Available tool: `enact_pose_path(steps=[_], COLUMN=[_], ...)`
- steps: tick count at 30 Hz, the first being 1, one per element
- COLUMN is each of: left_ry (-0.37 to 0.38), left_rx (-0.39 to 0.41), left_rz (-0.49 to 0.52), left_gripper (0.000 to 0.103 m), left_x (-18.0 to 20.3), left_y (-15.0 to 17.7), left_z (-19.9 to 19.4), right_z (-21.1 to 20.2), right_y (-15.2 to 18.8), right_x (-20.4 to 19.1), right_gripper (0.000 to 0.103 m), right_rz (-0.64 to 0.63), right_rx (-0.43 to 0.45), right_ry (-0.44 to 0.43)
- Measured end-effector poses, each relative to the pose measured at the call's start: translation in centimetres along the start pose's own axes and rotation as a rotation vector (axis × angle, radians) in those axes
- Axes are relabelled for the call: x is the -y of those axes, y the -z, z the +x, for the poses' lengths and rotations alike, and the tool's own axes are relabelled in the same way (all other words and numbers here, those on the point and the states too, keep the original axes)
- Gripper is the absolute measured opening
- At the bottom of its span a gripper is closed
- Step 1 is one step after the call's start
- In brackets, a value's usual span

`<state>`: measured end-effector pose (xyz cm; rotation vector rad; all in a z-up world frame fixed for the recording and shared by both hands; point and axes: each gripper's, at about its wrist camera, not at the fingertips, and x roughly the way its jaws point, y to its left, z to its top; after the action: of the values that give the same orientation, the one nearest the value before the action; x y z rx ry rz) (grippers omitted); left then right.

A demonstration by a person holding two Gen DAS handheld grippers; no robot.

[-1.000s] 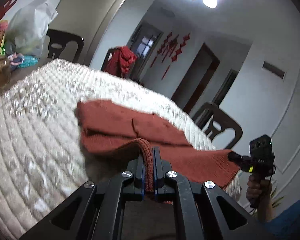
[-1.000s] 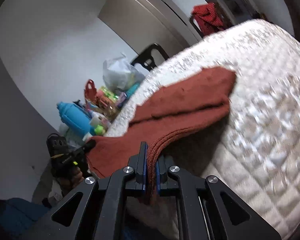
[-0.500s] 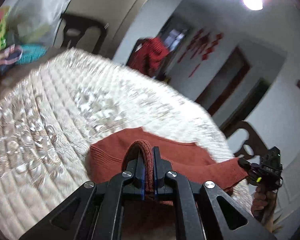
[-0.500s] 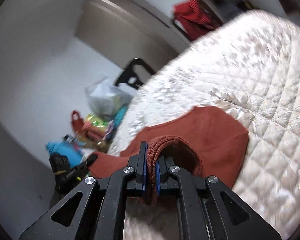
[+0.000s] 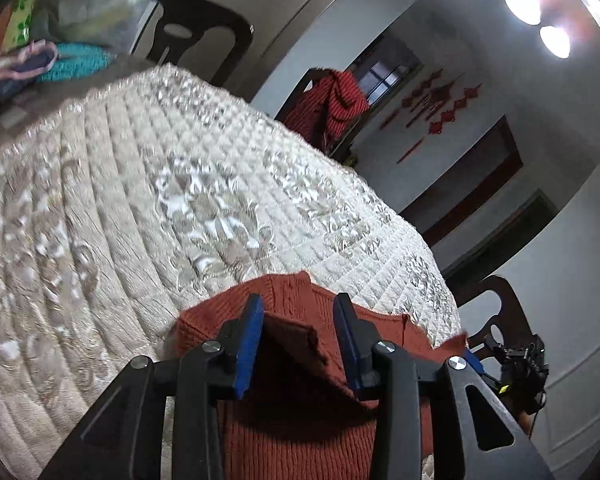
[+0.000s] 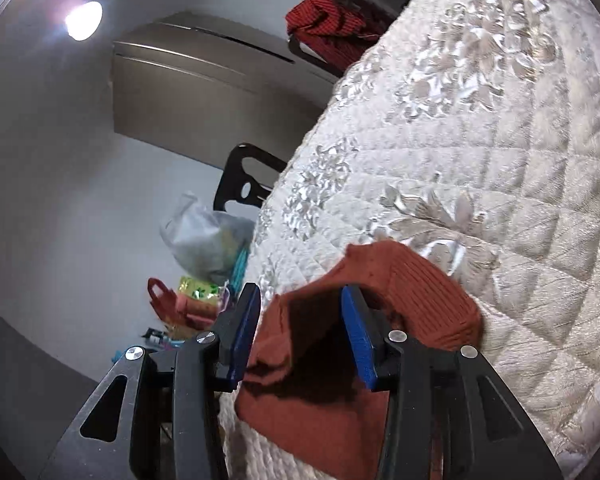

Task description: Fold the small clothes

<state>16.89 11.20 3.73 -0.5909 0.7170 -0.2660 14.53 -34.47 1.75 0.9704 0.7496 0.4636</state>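
A rust-red knitted garment (image 5: 300,420) lies folded on the cream quilted table cover (image 5: 140,200), near its front edge. My left gripper (image 5: 299,312) is open, its blue pads either side of a folded layer of the knit, not pinching it. In the right wrist view the same garment (image 6: 420,292) is bunched at the cover's (image 6: 500,140) edge. My right gripper (image 6: 300,308) is open too, with the cloth lying loose between and under its fingers. The right gripper also shows in the left wrist view (image 5: 520,364) at the far right.
Dark chairs (image 5: 196,36) stand around the table; one (image 5: 332,104) carries a red cloth. A plastic bag (image 6: 208,240) and colourful clutter (image 6: 188,304) sit at the table's far end. A chair (image 5: 496,312) is close on the right side.
Both grippers carried the pinched garment edge forward over the rest of the knit, then opened and let it go. The garment now lies doubled near the front edge.
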Motion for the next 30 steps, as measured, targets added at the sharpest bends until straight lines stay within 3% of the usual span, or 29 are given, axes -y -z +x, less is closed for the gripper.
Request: enact_pose_path(steps=[7,11,16,17,19,27,30], left_ry=[-0.045,-0.092,-0.174,-0.204,-0.217,-0.312,-0.282], left_rx=[-0.003,-0.032,-0.064,-0.086,-0.109,-0.098,-0.094], left_rz=[0.07,0.146,0.322,0.332,0.329,0.402,0.433], left_gripper=[0.039,0.039,0.044,0.044,0.044,0.044,0.044], left_x=[0.8,2.3,5.0,5.0,4.8,6.6,8.2], left_y=[2.2,4.4,7.0,7.2,7.3,8.6,9.6], left_z=[-0.2,0.1,1.2,1.8,2.2,1.6,0.7], right_z=[0.9,1.7,3.2,4.0,4.8,5.3,4.9], right_y=[2.6,4.7,7.1,7.5,7.8,9.5,11.6], right_x=[-2.1,-3.3,-5.2,-5.2,-4.5,-5.7,-7.4], right_gripper=[0.043,0.043,0.043,0.043,0.042,0.042,0.042], right_rz=[-0.148,-0.292,-0.526,-0.578,-0.617,-0.719,-0.755], right_rx=[-0.035,-0.036,-0.049,-0.052,-0.061,-0.058,-0.065], right_ry=[0.048,0.163,0.405,0.506,0.616,0.728,0.672])
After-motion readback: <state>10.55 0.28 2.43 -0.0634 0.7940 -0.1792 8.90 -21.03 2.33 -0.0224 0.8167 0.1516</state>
